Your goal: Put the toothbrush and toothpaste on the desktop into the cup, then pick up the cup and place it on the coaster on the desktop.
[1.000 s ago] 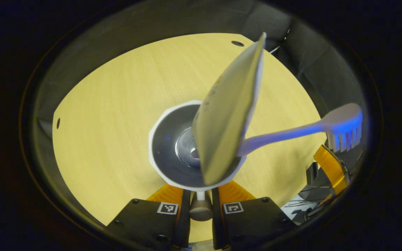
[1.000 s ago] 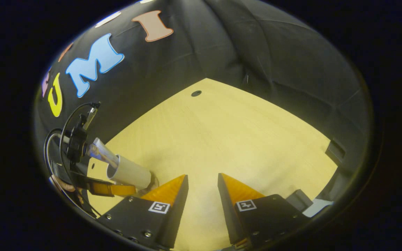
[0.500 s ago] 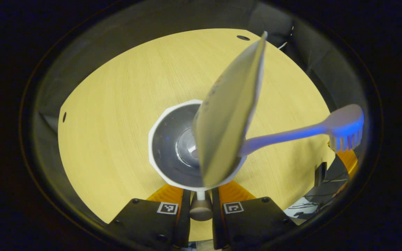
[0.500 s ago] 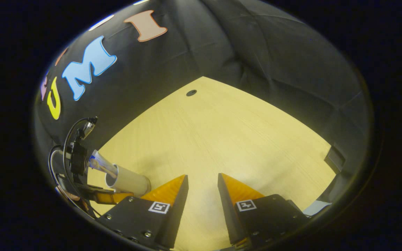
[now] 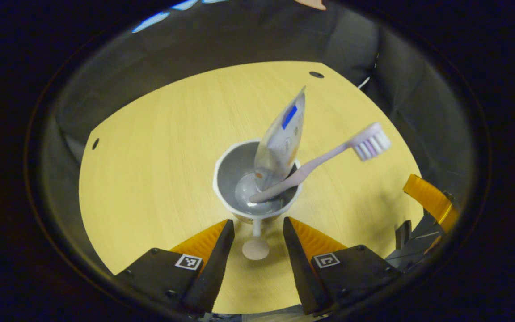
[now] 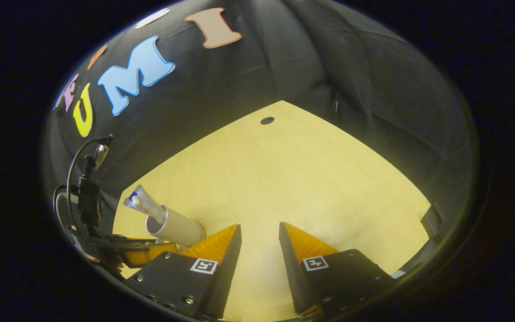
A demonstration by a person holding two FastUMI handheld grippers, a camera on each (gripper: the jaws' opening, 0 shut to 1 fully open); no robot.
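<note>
The cup, holding toothpaste and toothbrush, stands on the table just beyond the left tool, whose fingers are spread and free of it. The right tool hangs open nearby. No coaster is discernible; placement looks done, with withdrawal next.

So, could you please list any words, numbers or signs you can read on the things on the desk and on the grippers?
Toothpaste tube: print with a blue patch, too blurred to read.
Left gripper and right gripper: square black-and-white code tags, no words or numbers.
No text here can be read.
</note>
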